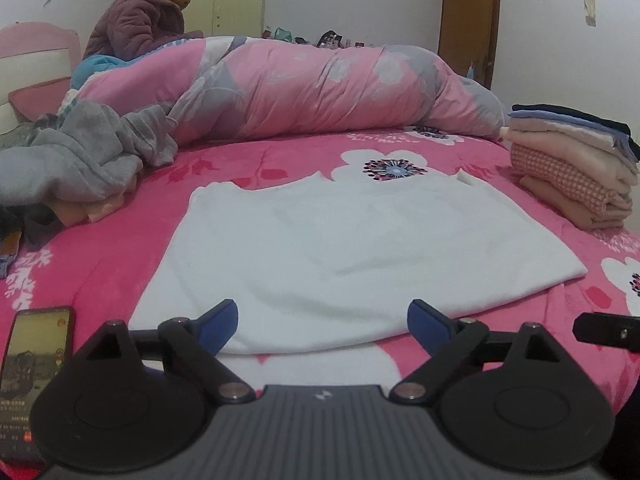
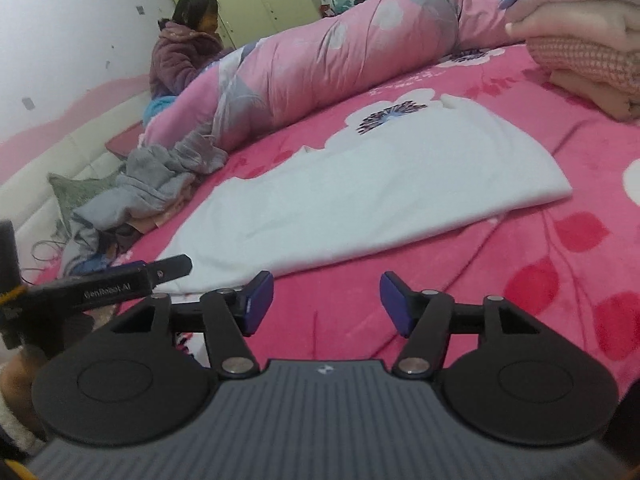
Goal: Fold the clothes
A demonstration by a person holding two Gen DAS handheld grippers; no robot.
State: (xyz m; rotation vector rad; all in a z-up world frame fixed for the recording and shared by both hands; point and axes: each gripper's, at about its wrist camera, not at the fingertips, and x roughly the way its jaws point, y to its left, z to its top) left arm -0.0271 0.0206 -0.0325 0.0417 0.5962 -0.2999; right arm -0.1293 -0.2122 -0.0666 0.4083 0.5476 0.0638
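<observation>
A white garment (image 1: 340,248) (image 2: 360,196) lies flat and partly folded on the pink flowered bedspread (image 1: 248,160) (image 2: 520,264). My left gripper (image 1: 322,316) is open just above the garment's near edge, with the blue pads wide apart and pressing on nothing. My right gripper (image 2: 326,288) is open over bare bedspread, in front of the garment's near right side, with nothing between its fingers. One finger of the left gripper (image 2: 172,266) shows at the left of the right wrist view. Part of the right gripper (image 1: 600,330) shows at the right edge of the left wrist view.
A stack of folded clothes (image 1: 576,168) (image 2: 592,40) stands at the right. A heap of grey clothes (image 1: 80,156) (image 2: 160,176) lies at the left. A rolled pink quilt (image 1: 300,84) (image 2: 320,60) runs along the back. A phone (image 1: 36,360) lies near left. A person (image 1: 144,12) sits behind.
</observation>
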